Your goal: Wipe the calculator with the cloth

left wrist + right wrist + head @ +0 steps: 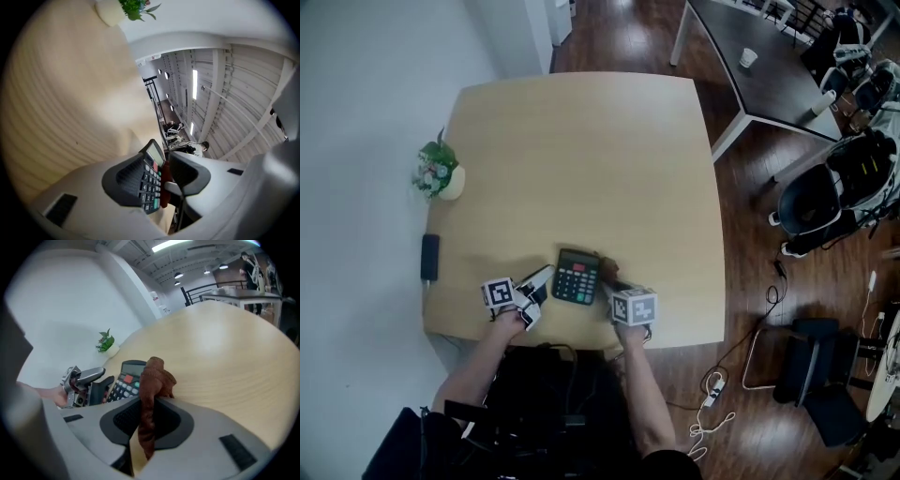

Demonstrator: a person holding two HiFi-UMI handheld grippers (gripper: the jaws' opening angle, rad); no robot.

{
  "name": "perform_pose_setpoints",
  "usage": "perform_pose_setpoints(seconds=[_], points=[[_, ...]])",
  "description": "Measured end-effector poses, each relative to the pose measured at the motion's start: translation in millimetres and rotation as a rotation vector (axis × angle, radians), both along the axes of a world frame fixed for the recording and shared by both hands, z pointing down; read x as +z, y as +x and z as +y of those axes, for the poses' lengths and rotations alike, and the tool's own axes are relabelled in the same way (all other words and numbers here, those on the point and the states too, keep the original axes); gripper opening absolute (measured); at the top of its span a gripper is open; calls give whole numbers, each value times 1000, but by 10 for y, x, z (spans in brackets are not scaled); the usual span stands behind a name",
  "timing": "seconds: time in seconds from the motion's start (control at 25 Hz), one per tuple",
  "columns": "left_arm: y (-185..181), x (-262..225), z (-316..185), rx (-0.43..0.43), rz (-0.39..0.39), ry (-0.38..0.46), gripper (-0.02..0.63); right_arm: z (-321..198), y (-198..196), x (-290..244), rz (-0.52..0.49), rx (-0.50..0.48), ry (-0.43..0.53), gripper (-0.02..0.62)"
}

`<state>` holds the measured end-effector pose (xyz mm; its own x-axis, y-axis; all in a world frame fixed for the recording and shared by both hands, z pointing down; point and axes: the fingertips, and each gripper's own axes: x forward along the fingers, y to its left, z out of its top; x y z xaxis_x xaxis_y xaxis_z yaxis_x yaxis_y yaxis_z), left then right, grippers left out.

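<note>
A dark calculator [577, 276] lies near the front edge of the light wooden table [581, 150]. My left gripper [544, 280] is at its left edge, rolled so that one jaw is on the table side. In the left gripper view the calculator [151, 180] sits between the jaws against the table-side pad [129, 180]. A gap shows between its keys and the other pad. My right gripper [150, 413] is shut on a brown cloth [151, 394], which bunches up above the jaws just right of the calculator [125, 380]. From there the left gripper [105, 380] shows beyond the calculator.
A small potted plant [441, 178] stands at the table's left edge, with a black oblong object [429, 256] nearer along that edge. To the right, off the table, are a dark table [759, 84], office chairs [825, 192] and cables on the wooden floor.
</note>
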<state>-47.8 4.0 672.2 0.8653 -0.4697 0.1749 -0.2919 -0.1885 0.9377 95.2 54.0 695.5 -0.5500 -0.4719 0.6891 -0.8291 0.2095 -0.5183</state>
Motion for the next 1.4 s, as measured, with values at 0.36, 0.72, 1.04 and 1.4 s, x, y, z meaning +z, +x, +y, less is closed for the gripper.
perform_pose_setpoints(seconds=[0.36,0.72,1.04,1.4], points=[[108,-68,-283,-42,107,-27,135,-353,-253,-42,-168,44,-27,63],[-249,-409,-726,-197,168,-12,135,-903,-323,-49,-125,2,-30,64],[-509,174,-630,-358,144,-192,101,-961,-369,-1,-84,-144,-19,67],[-468,102,-1187,-243,131,-73,85,-1291,-476,-8,-235,43,9,58]])
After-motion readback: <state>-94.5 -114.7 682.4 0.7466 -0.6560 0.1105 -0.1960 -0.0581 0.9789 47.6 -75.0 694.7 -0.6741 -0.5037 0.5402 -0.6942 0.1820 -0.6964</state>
